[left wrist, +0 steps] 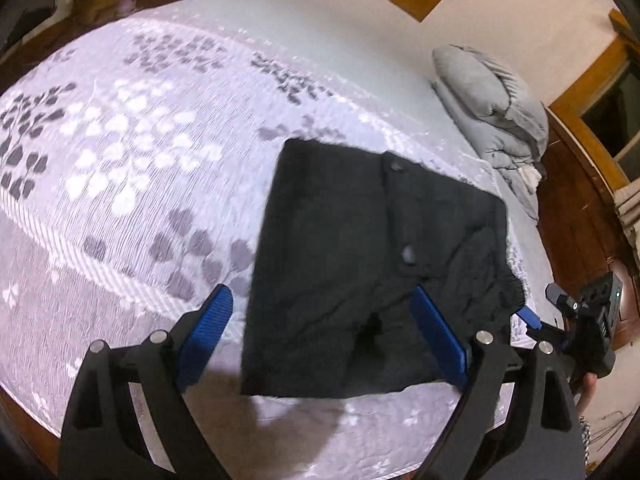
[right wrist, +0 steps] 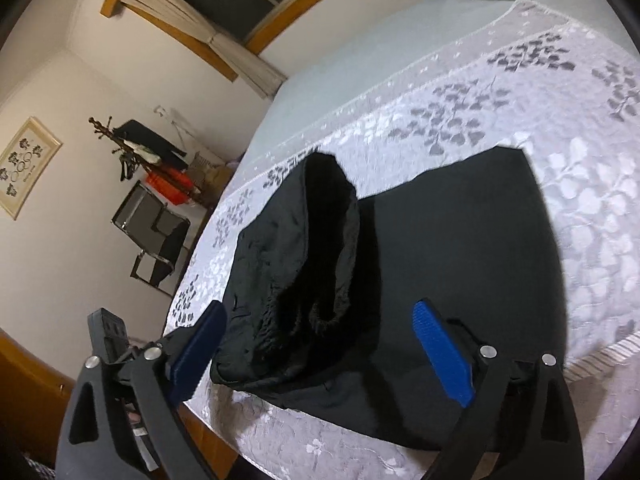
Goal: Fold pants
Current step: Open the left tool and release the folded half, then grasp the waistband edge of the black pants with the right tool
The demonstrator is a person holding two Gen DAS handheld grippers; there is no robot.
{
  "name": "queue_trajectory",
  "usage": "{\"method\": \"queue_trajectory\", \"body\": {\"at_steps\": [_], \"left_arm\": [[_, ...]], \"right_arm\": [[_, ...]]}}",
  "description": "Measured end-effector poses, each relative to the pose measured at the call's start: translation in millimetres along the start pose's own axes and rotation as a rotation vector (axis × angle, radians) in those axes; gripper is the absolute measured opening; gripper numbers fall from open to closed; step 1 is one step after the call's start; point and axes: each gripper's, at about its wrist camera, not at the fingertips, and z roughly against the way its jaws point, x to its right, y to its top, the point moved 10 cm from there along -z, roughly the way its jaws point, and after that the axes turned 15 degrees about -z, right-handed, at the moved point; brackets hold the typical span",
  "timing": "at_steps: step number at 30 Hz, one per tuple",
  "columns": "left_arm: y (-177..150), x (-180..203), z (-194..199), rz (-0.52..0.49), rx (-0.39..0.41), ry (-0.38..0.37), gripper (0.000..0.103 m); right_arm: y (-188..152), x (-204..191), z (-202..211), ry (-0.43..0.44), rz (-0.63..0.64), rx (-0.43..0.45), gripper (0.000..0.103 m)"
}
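Black pants [left wrist: 340,240] lie folded into a rough rectangle on a bed with a lilac leaf-patterned cover [left wrist: 140,140]. In the right wrist view the pants [right wrist: 460,260] are flat on the right, with the elastic waist end [right wrist: 320,240] bunched and standing up on the left near the bed's edge. My left gripper [left wrist: 320,300] is open, its blue pads wide apart above the pants' near part and not pressing on them. My right gripper [right wrist: 320,312] is also open, hovering over the bunched end with nothing clamped. The right gripper's blue finger [left wrist: 528,316] shows at the pants' right corner.
A folded grey duvet [left wrist: 492,108] lies at the far side of the bed. The wooden bed frame [right wrist: 24,392] runs along the near edge. Beside the bed stand a chair [right wrist: 156,236] and a coat rack [right wrist: 132,152] by the wall.
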Motion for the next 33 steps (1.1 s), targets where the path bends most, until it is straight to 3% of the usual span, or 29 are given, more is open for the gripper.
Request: {"method": "queue_trajectory", "body": {"at_steps": [9, 18, 19, 20, 23, 29, 33], "left_arm": [[-19, -6, -14, 0.008, -0.052, -0.033, 0.09], [-27, -3, -27, 0.017, -0.087, -0.074, 0.091], [-28, -1, -28, 0.024, -0.091, -0.086, 0.091], [-29, 1, -29, 0.031, -0.097, -0.105, 0.091], [-31, 8, -31, 0.014, -0.11, -0.12, 0.093], [-33, 10, -36, 0.002, -0.111, -0.117, 0.094], [-33, 11, -36, 0.001, -0.11, -0.109, 0.094]], "right_arm": [[-13, -4, -37, -0.027, -0.007, -0.072, 0.095], [-12, -7, -51, -0.025, 0.003, -0.076, 0.094], [-13, -7, -53, -0.022, 0.008, -0.083, 0.086], [-14, -8, -54, -0.02, 0.017, -0.091, 0.07], [-15, -5, -60, -0.044, 0.027, -0.107, 0.055], [-17, -7, -60, -0.034, 0.041, -0.096, 0.038], [-15, -14, -56, -0.049, 0.076, -0.072, 0.036]]}}
